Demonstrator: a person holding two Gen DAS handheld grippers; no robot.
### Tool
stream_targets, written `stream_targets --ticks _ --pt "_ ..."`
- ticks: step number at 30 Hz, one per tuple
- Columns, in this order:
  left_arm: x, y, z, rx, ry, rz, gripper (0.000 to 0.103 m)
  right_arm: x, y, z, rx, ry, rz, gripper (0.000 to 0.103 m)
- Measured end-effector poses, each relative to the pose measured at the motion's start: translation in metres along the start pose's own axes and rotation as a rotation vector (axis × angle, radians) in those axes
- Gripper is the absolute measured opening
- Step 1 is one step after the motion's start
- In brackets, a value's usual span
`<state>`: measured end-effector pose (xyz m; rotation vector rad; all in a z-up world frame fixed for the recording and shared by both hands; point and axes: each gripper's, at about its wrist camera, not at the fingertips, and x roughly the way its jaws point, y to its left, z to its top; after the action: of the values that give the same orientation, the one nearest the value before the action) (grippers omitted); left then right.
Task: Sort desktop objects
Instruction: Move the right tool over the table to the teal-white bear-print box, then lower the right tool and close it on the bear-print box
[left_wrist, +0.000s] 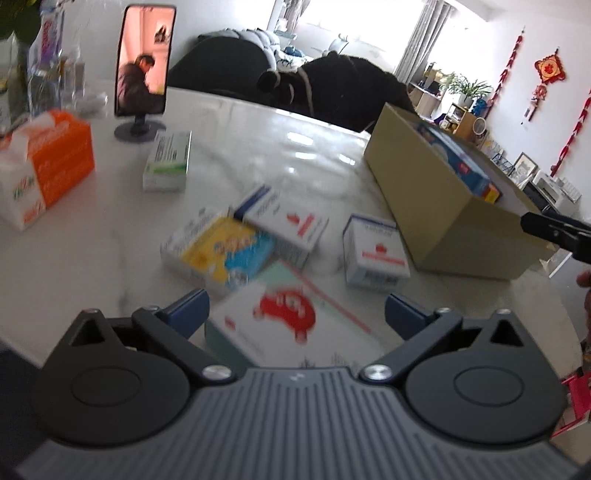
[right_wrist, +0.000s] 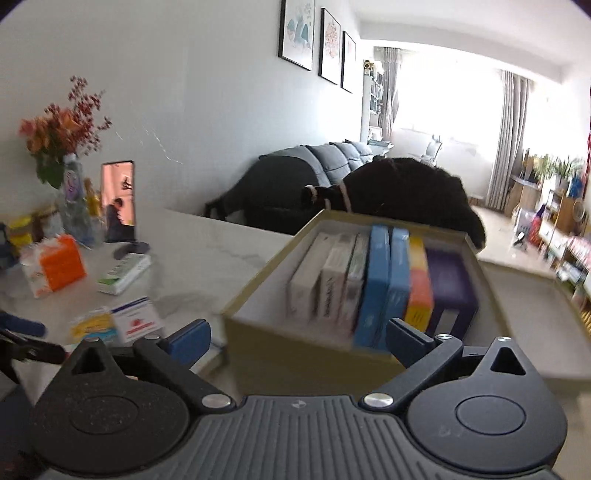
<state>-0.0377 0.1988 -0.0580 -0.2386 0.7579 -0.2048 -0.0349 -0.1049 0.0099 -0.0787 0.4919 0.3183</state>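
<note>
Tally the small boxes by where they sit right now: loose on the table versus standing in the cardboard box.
Loose on the table: 5
Standing in the cardboard box: 7
Total: 12

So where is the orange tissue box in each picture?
Left wrist view: the orange tissue box is at the far left, on the white table.
Right wrist view: it is small, at the left edge, below the flowers.
Shared landmark: the phone on a stand, just to the right of it in both.
</note>
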Motion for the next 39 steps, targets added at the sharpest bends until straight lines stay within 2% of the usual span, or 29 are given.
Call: stream_targets --ticks 8,13,18,22,26,29,33,39 --pt "-0.012 0.0 -0.023 0.018 0.028 -0.038 0.103 -0.003 0.025 -0.032 0.087 0.04 0.175 0.101" --pt "-0.011 -0.002 -0.027 0.012 0.017 -0.073 0.103 0.014 0.042 -0.045 0.151 0.104 0.28 0.095" --pt "-0.009 -0.002 -0.03 0.005 0.021 -0.106 0.102 0.028 0.061 -0.053 0.142 0.157 0.338 0.082" --pt "-0.001 0.001 -0.03 -0.051 0.049 -0.161 0.101 0.036 0.069 -0.058 0.151 0.182 0.377 0.073" --pt "0.008 0.006 -0.025 -0.113 0.057 -0.207 0.1 0.045 0.068 -0.065 0.194 0.212 0.391 0.066" --pt "0.011 0.003 -0.021 -0.113 0.056 -0.213 0.1 0.054 0.065 -0.065 0.223 0.241 0.406 0.057" --pt "0.014 -0.002 -0.022 -0.094 0.059 -0.226 0.1 0.056 0.061 -0.064 0.264 0.239 0.44 0.057" --pt "0.025 -0.005 -0.023 -0.13 0.087 -0.302 0.099 0.053 0.051 -0.074 0.342 0.247 0.459 0.057"
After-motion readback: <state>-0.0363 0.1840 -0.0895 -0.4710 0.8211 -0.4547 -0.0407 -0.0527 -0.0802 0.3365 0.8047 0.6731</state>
